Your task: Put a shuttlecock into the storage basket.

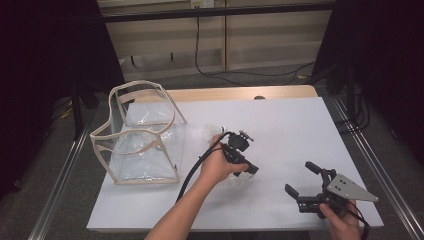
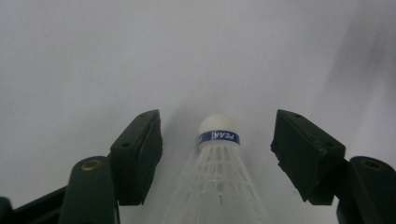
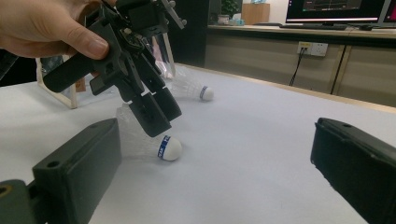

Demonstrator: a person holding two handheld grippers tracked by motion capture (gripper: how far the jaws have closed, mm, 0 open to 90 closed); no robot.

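Observation:
A white shuttlecock (image 2: 218, 136) with a blue band lies on its side on the white table (image 1: 295, 125), cork pointing away from the left gripper's camera. My left gripper (image 1: 246, 173) points down over it, with a jaw on each side and a gap between each pad and the feathers. The right gripper view shows the same shuttlecock (image 3: 164, 148) under the left gripper (image 3: 154, 112). My right gripper (image 1: 299, 177) rests low near the table's front right, open and holding nothing. A second shuttlecock (image 3: 195, 91) lies farther back.
A clear plastic bag (image 1: 142, 135) with beige trim stands open at the table's left. The second shuttlecock (image 1: 210, 131) lies just right of it. Metal rails run along both sides of the table, and a cable trails from the left gripper.

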